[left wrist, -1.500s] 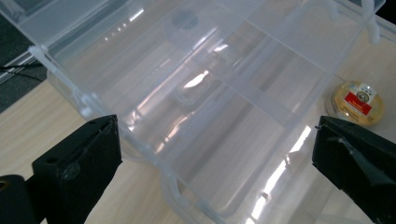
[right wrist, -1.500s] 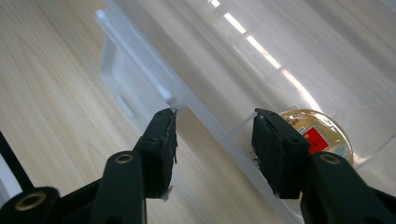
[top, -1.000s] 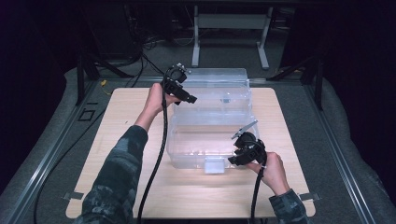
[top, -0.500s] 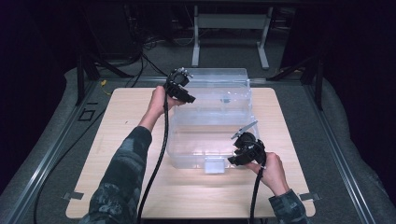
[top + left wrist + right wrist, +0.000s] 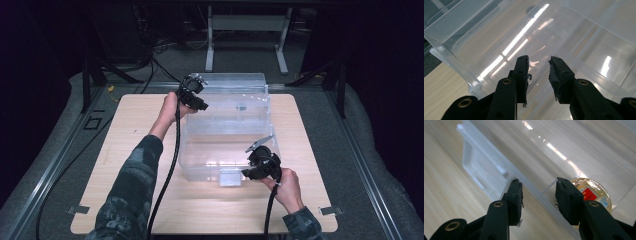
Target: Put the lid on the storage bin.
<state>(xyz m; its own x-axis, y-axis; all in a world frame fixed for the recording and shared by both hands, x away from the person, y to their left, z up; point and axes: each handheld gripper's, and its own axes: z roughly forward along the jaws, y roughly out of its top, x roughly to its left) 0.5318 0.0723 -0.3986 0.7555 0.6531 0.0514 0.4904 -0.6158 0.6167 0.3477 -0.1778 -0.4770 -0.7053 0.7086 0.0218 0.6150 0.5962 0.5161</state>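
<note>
- Dark room, grey floor (image 5: 55,150): a pale wooden table (image 5: 125,150) carries a clear plastic box (image 5: 235,125) near its middle, as the high view shows.
- Left gripper (image 5: 192,92), on a camouflage sleeve (image 5: 135,185), reaches the box's far-left corner; a black cable (image 5: 167,175) trails back from it.
- Left gripper view: the jaws have just been closing, with the box's clear edge (image 5: 537,75) running up between them. A gap remains and the right-hand pad looks clear of the plastic, so no firm grip shows.
- On the box's near wall sits a white latch (image 5: 230,176), at about mid-width.
- Right gripper (image 5: 260,165) sits at the near-right rim, just right of the latch.
- Right gripper view: the jaws stand part open astride the rim (image 5: 536,192), one outside, one inside; whether the pads press it cannot be told.
- Inside, behind the inner jaw, lies a round gold-rimmed item with a red label (image 5: 594,193).
</note>
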